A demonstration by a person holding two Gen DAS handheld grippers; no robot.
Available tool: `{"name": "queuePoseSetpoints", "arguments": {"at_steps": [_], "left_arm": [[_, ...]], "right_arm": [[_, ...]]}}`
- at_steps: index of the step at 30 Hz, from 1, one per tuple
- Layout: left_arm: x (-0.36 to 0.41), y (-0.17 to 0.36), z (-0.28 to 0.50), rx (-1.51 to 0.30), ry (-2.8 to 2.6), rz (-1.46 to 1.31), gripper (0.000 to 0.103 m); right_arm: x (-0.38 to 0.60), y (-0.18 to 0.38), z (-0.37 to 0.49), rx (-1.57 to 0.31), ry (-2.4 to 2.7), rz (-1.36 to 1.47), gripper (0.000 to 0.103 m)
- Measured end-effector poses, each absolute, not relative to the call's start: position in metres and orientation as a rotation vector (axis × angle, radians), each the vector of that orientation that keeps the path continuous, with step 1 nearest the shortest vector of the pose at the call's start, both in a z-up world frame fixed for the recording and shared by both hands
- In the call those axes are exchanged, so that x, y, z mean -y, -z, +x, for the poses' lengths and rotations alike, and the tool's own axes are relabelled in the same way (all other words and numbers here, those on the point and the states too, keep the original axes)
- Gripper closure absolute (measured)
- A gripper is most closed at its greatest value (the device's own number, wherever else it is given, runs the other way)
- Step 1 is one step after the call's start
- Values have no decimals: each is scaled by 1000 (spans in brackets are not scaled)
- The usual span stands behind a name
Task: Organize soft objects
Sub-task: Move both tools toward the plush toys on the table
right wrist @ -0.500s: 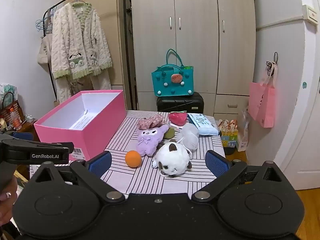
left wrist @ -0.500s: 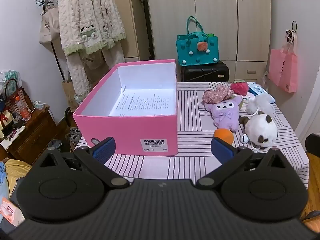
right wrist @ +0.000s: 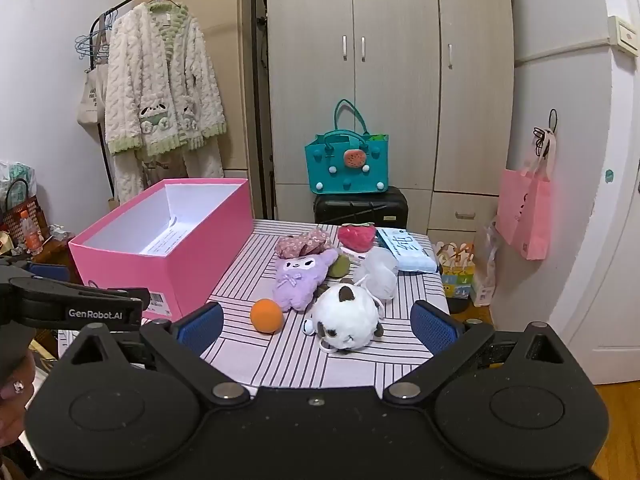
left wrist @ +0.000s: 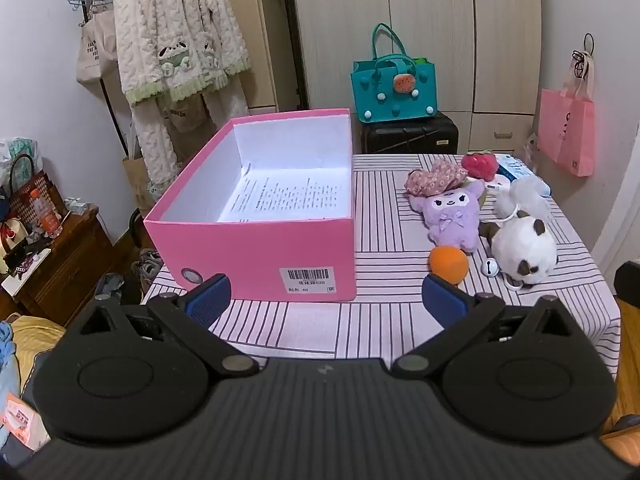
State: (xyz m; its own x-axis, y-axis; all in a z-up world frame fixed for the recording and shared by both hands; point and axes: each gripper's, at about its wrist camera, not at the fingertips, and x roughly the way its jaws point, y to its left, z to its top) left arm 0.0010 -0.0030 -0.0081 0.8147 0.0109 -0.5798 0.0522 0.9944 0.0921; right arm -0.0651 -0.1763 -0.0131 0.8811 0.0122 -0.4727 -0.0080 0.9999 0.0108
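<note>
An open pink box [left wrist: 256, 248] [right wrist: 160, 264] stands on the left of the striped table, with only a printed sheet inside. To its right lie soft toys: an orange ball [left wrist: 449, 264] [right wrist: 267, 315], a purple plush [left wrist: 452, 212] [right wrist: 300, 280], a white and brown plush [left wrist: 520, 248] [right wrist: 346, 320], a floral pouch [left wrist: 434, 178] [right wrist: 304, 242], a red strawberry [left wrist: 480, 165] [right wrist: 357, 236] and a white fluffy piece [right wrist: 378, 268]. My left gripper [left wrist: 326, 300] is open and empty before the box. My right gripper [right wrist: 316, 326] is open and empty before the toys.
A blue tissue pack [right wrist: 406, 250] lies at the table's far right. A teal bag [right wrist: 346, 168] sits on a black case behind the table. A pink bag [right wrist: 524, 216] hangs on the right. Clothes [right wrist: 160, 92] hang on a rack at left.
Both grippers have edged very slightly; the toys and the box have not moved.
</note>
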Motion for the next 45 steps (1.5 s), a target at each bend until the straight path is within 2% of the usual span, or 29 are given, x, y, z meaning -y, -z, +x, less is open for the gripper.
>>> {"name": "queuePoseSetpoints", "arguments": {"at_steps": [17, 45], "left_arm": [[2, 5, 5, -687, 74, 83, 0], [-42, -11, 0, -635, 39, 98, 0]], "right_arm": [[182, 10, -59, -481, -104, -16, 2], [192, 8, -55, -460, -77, -40, 2]]}}
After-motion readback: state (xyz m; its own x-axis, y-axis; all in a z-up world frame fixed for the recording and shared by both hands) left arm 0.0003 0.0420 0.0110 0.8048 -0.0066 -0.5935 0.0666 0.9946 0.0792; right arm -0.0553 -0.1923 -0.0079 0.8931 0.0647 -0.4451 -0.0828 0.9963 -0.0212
